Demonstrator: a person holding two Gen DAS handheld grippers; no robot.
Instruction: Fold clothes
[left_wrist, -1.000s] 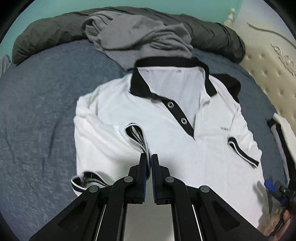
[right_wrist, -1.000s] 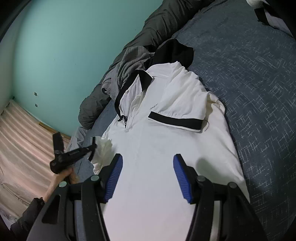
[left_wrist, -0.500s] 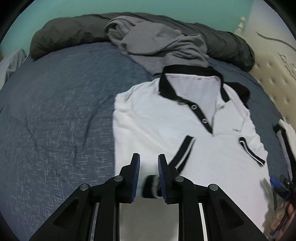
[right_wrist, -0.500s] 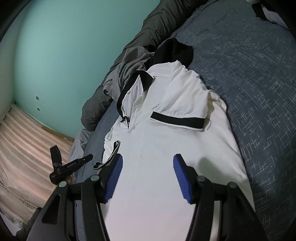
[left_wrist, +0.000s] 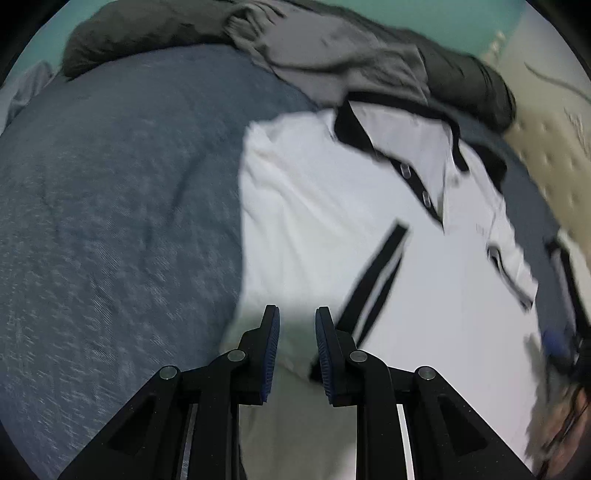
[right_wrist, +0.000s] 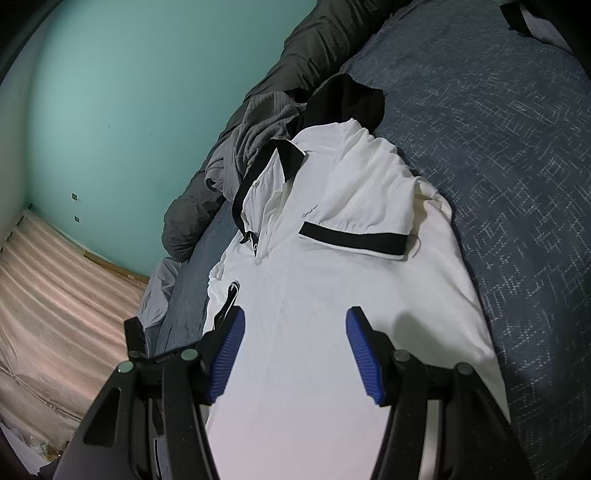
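A white polo shirt (left_wrist: 325, 221) with black collar and placket lies face up on a blue-grey bedspread (left_wrist: 110, 221), its collar toward the head of the bed, where a grey garment (left_wrist: 332, 48) is heaped against a dark rolled duvet (left_wrist: 147, 33). Both short sleeves are folded in over the chest: the black-trimmed cuff of one (left_wrist: 373, 280) runs diagonally down the front, and the other's black band (right_wrist: 351, 240) lies flat below the collar in the right wrist view. The left gripper (left_wrist: 297, 325) hovers over the shirt's lower edge beside the diagonal cuff, its blue-padded jaws parted by a narrow gap with nothing between them; this view is blurred. The right gripper (right_wrist: 295, 343) hangs over the middle of the shirt body, jaws spread wide and empty. A second black-and-white garment (right_wrist: 532, 22) sits near the far edge of the bed. A teal wall (right_wrist: 129, 110) rises behind the duvet, and a cream tufted headboard (left_wrist: 554, 147) flanks the bed.
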